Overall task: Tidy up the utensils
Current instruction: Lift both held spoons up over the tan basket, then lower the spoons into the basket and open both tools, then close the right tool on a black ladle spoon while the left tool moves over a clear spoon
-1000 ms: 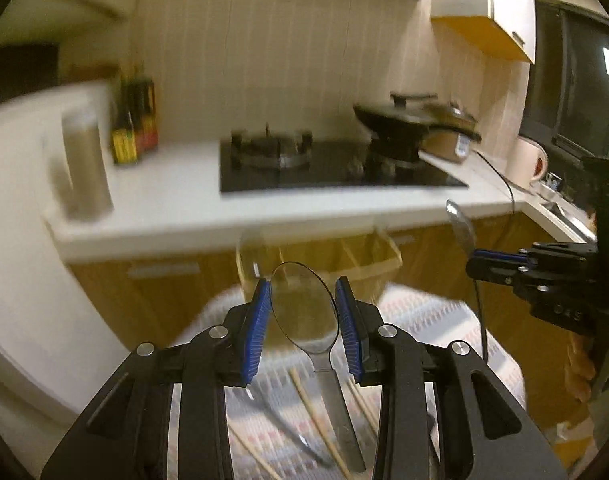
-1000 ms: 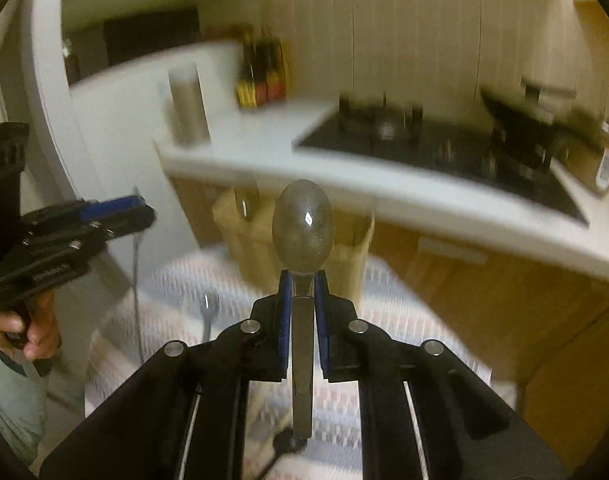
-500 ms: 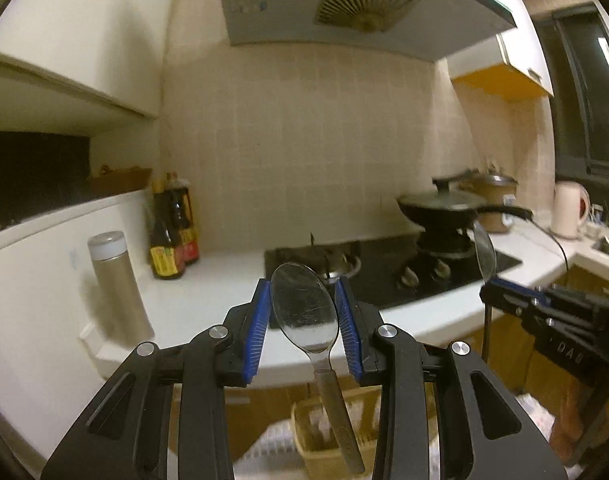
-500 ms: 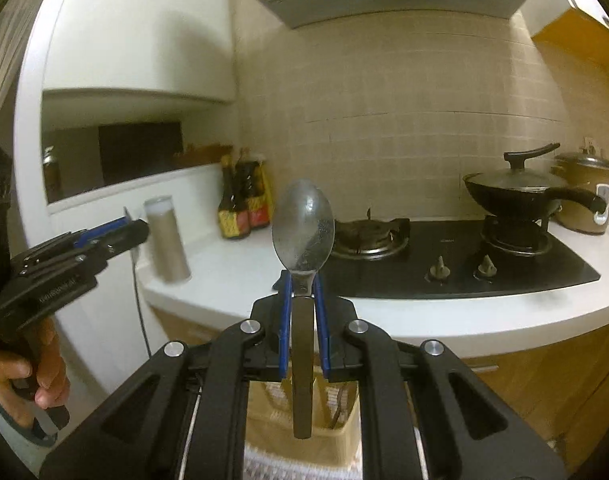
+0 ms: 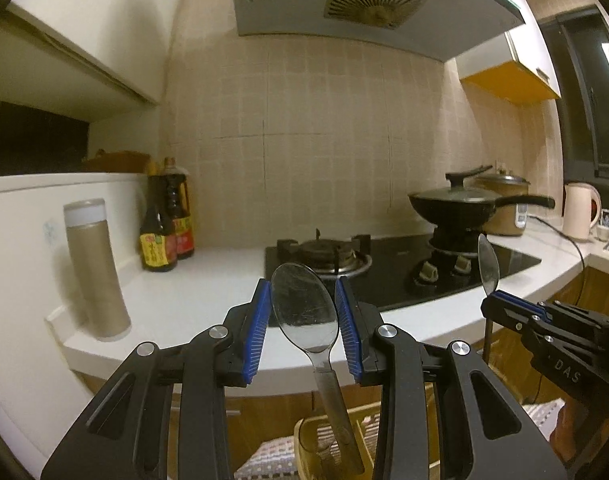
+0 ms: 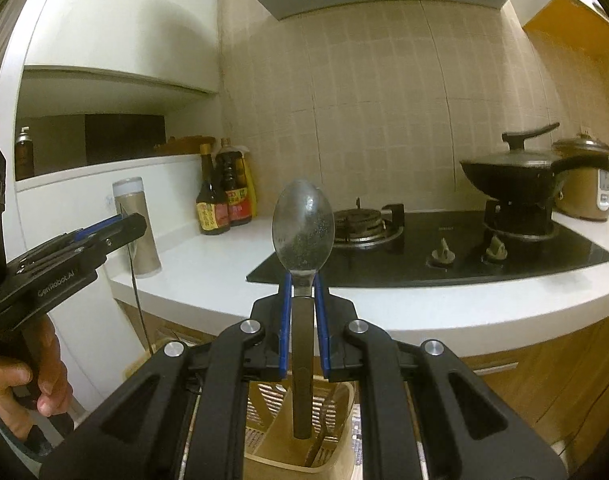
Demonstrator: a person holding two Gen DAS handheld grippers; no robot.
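My left gripper is shut on a metal spoon, its blue pads pressed on both edges of the bowl while the handle hangs down. My right gripper is shut on the handle of a second spoon, whose bowl stands upright. Each gripper appears in the other's view: the right gripper at the right edge, the left gripper at the left with a hand on its grip. Low in both views stands a beige slotted utensil holder, below the hanging handles.
Behind runs a white counter with a black gas hob, a lidded black wok, a rice cooker, a kettle, sauce bottles and a beige flask. A striped cloth lies under the holder.
Both views have swung upward from the cloth and holder to the counter and the wall. Each gripper keeps its spoon in the same grip.
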